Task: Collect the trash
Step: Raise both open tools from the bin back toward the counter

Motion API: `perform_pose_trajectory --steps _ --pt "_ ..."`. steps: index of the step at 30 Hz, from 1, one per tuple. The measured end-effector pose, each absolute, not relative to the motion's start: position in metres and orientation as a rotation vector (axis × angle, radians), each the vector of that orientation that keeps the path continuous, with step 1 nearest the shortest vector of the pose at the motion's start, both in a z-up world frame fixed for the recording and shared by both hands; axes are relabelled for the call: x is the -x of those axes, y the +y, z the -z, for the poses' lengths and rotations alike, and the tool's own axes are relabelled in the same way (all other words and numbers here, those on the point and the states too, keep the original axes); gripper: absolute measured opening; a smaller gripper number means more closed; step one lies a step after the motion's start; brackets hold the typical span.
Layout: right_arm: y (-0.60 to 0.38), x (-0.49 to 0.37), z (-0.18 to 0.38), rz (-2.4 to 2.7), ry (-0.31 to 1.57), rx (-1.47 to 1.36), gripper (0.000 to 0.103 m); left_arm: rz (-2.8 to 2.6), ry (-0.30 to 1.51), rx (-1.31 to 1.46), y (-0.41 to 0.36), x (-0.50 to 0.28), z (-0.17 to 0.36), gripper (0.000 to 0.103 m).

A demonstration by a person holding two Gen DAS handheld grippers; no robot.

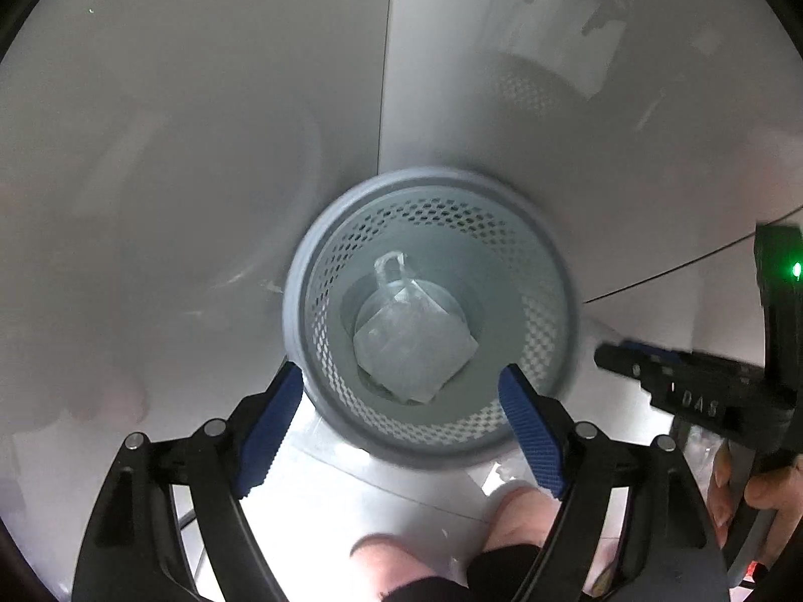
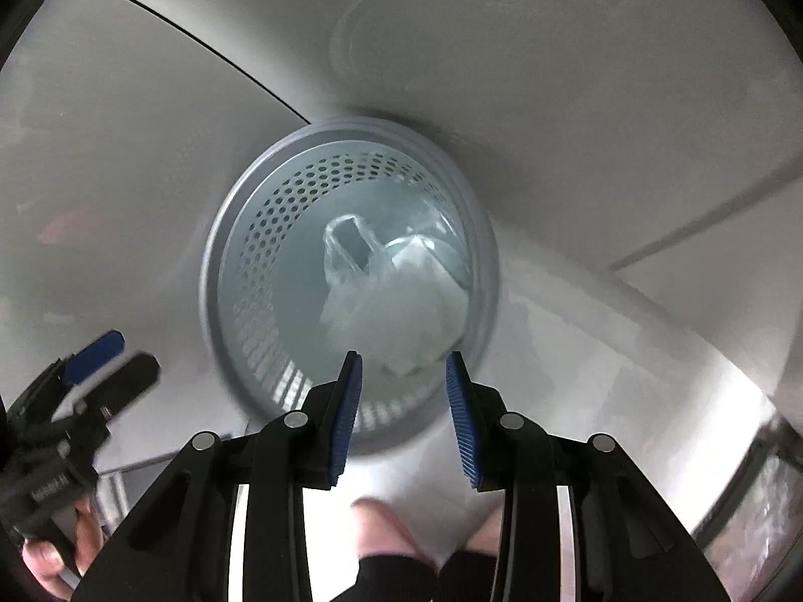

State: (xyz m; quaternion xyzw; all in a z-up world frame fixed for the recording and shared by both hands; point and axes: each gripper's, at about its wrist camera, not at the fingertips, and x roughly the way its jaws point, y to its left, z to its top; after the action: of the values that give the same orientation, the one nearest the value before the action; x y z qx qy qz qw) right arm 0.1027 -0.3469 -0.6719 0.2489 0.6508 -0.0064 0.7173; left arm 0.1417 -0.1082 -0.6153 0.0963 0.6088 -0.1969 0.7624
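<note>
A grey perforated trash basket (image 1: 557, 296) stands on the pale floor, seen from above; it also shows in the right wrist view (image 2: 226, 271). A clear plastic bag (image 1: 409, 341) with white contents lies at its bottom, also seen in the right wrist view (image 2: 391, 296). My left gripper (image 1: 404, 381) is open and empty above the basket's near rim. My right gripper (image 2: 404, 366) is open and empty above the near rim too. The right gripper shows at the right of the left view (image 1: 622, 356); the left gripper shows at the left of the right view (image 2: 115, 356).
A pale grey wall (image 1: 201, 125) rises behind the basket, with a vertical seam (image 1: 386, 75). The person's knees (image 1: 522, 516) show below the grippers. A hand (image 1: 768, 491) holds the right gripper's handle.
</note>
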Motion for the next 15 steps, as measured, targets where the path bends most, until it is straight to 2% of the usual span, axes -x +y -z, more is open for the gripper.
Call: perform_pose_trajectory --steps 3,8,13,15 --pt "-0.341 -0.078 0.622 0.004 1.465 -0.55 0.034 0.42 1.305 -0.19 -0.105 -0.132 0.555 0.079" --pt "-0.34 -0.044 0.502 -0.063 1.46 -0.543 0.034 0.408 1.26 -0.184 -0.107 -0.116 0.426 0.079" --pt "-0.331 -0.052 0.376 -0.196 1.37 -0.452 0.036 0.374 1.19 -0.137 -0.114 -0.119 0.287 0.079" --pt "-0.331 -0.057 0.324 -0.24 1.309 -0.434 0.036 0.344 1.145 -0.116 -0.109 -0.119 0.234 0.082"
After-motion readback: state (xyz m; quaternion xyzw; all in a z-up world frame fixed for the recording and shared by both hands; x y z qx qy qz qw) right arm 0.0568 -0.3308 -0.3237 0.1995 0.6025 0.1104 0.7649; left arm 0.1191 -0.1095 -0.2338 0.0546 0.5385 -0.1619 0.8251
